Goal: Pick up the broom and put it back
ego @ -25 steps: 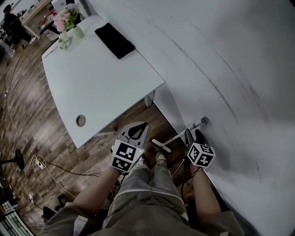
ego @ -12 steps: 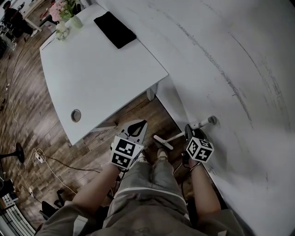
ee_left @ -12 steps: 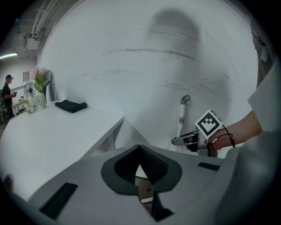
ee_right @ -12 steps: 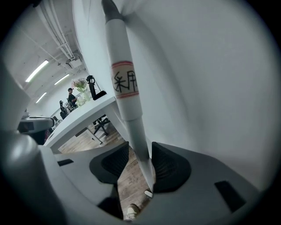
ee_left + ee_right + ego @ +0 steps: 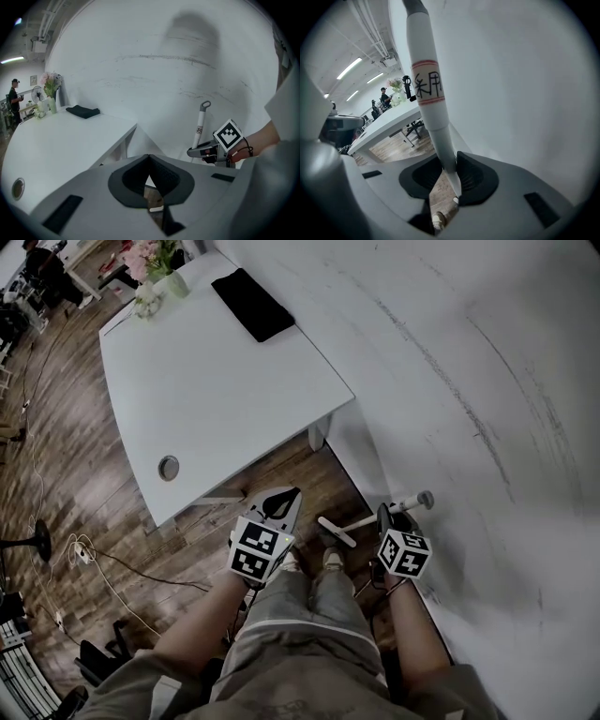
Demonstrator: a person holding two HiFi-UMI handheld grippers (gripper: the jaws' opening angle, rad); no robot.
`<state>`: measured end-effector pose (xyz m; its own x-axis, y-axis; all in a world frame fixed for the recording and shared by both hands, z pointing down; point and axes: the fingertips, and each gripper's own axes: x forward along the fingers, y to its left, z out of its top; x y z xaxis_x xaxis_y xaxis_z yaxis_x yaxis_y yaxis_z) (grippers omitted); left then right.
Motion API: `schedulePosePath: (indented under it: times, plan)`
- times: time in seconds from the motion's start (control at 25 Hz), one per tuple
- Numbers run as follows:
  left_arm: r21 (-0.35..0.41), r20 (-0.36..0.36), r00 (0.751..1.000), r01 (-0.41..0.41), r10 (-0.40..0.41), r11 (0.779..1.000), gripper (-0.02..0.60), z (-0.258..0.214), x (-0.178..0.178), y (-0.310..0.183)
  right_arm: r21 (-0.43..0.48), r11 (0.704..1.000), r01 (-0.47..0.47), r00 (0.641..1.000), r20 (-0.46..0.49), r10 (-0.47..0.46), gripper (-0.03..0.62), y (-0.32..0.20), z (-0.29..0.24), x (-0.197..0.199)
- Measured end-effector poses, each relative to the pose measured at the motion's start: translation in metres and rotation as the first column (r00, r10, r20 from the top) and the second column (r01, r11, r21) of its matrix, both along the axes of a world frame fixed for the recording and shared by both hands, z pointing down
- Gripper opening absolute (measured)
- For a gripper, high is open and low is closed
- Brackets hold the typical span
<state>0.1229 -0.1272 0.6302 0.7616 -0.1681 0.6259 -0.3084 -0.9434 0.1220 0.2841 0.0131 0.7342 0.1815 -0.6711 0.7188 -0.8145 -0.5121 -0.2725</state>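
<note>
The broom (image 5: 405, 503) is a white pole with a loop at its top, and it leans against the white wall. Its pale crossbar (image 5: 335, 532) rests on the floor by my feet. My right gripper (image 5: 384, 514) has the pole between its jaws, which are closing, and both pads touch it. In the right gripper view the labelled pole (image 5: 429, 93) rises from the right gripper (image 5: 449, 165). The left gripper view shows the broom (image 5: 199, 129) with the right gripper (image 5: 197, 151) on it. My left gripper (image 5: 289, 495) hangs shut and empty to the pole's left, and it shows as the left gripper (image 5: 149, 159) there.
A white table (image 5: 234, 399) stands to the front left with a black cloth (image 5: 253, 304), a vase of flowers (image 5: 155, 263) and a cable hole (image 5: 169, 466). Its leg (image 5: 319, 439) is near the wall (image 5: 469, 381). Cables (image 5: 84, 559) lie on the wood floor.
Both grippers have sunk a little beside the wall. The right gripper's jaws now sit round the broom pole. The left gripper stays shut and empty.
</note>
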Motion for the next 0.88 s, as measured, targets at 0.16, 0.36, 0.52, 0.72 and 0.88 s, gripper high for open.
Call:
schedulePosePath:
  times: [0.16, 0.36, 0.52, 0.72, 0.88]
  plan:
    - [0.012, 0.009, 0.999, 0.041, -0.041, 0.999, 0.017, -0.013, -0.016, -0.002, -0.045, 0.994, 0.104, 0.994, -0.02, -0.105, 0.112, 0.006, -0.011, -0.027]
    - [0.025, -0.008, 0.995, 0.103, -0.102, 0.994, 0.017, -0.045, -0.035, -0.005, -0.05, 0.973, 0.225, 0.969, -0.095, -0.229, 0.112, 0.01, -0.047, -0.053]
    - [0.05, -0.042, 0.989, 0.143, -0.141, 0.988, 0.017, -0.074, -0.047, -0.014, 0.002, 0.954, 0.299, 0.941, -0.169, -0.294, 0.11, -0.009, -0.098, -0.055]
    - [0.107, -0.127, 0.972, 0.21, -0.196, 0.972, 0.017, -0.128, -0.061, -0.032, 0.096, 0.922, 0.374, 0.907, -0.247, -0.342, 0.109, -0.041, -0.189, -0.052]
    - [0.147, -0.2, 0.955, 0.25, -0.218, 0.957, 0.017, -0.177, -0.071, -0.043, 0.198, 0.874, 0.444, 0.871, -0.323, -0.369, 0.107, -0.062, -0.269, -0.055]
